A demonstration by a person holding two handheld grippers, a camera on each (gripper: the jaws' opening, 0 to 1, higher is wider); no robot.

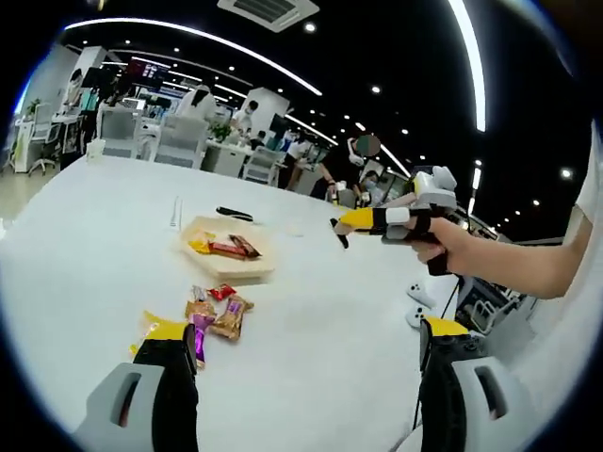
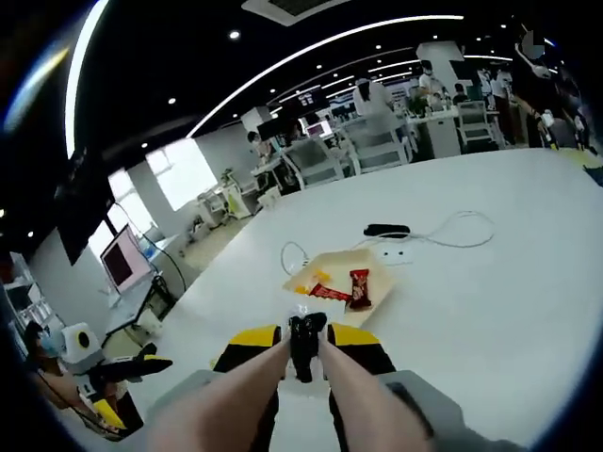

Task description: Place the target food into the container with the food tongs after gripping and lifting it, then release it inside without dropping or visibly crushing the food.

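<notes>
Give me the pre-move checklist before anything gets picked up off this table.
1. Wooden tray flat on the white table: ok.
2. Room in the tray: a few wrapped snacks lie inside, bare wood around them: ok.
3. Target food located: loose snacks lie piled on the table beside the tray, untouched: ok.
4. Left gripper open and empty, near the loose pile: ok.
5. Right gripper above the table, short of the tray; a firm hold between its fingers: cannot tell.
</notes>
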